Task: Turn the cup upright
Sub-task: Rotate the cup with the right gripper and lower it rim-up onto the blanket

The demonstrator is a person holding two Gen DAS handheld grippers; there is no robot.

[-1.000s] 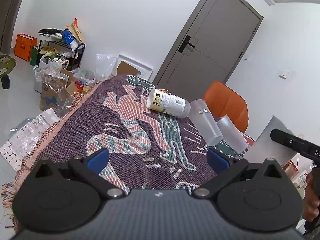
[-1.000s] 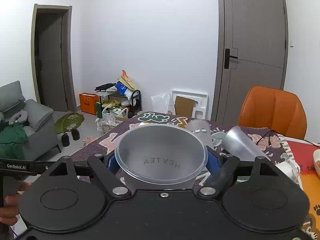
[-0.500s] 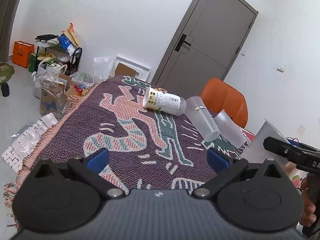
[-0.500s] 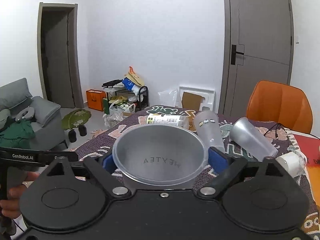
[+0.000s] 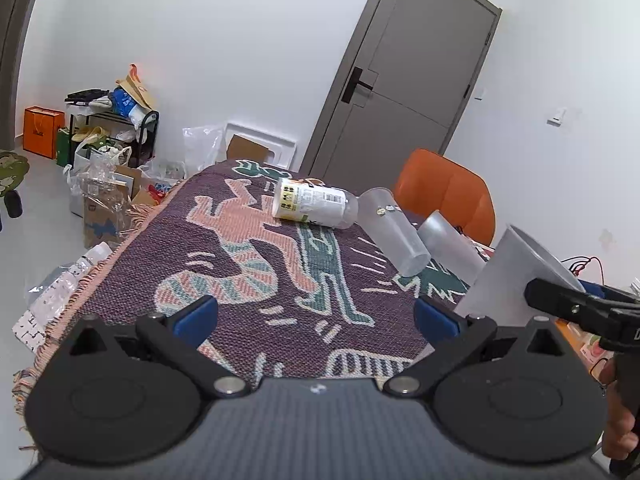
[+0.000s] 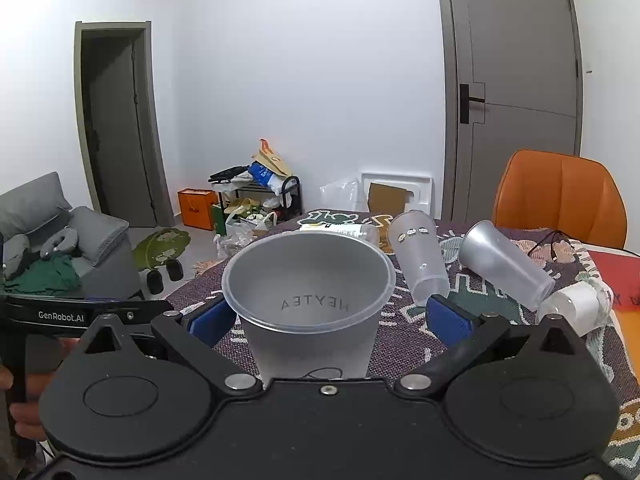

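A frosted plastic cup (image 6: 308, 304) stands mouth up between the blue pads of my right gripper (image 6: 324, 316). The jaws are spread wide and the right pad (image 6: 448, 316) stands clear of the cup wall. The same cup (image 5: 516, 276) shows at the right in the left wrist view, tilted. My left gripper (image 5: 316, 316) is open and empty over the patterned cloth (image 5: 256, 264). Two more clear cups (image 6: 420, 260) (image 6: 504, 268) lie on their sides further back.
A labelled bottle (image 5: 312, 204) lies on its side at the far end of the cloth. A white-capped bottle (image 6: 576, 308) lies at the right. An orange chair (image 6: 560, 196) stands behind the table. The left cloth edge has a fringe (image 5: 80, 288).
The right gripper's jaws have opened off the cup, which now sits lower and upright. The left gripper has shifted, and the cup now shows closer at its right.
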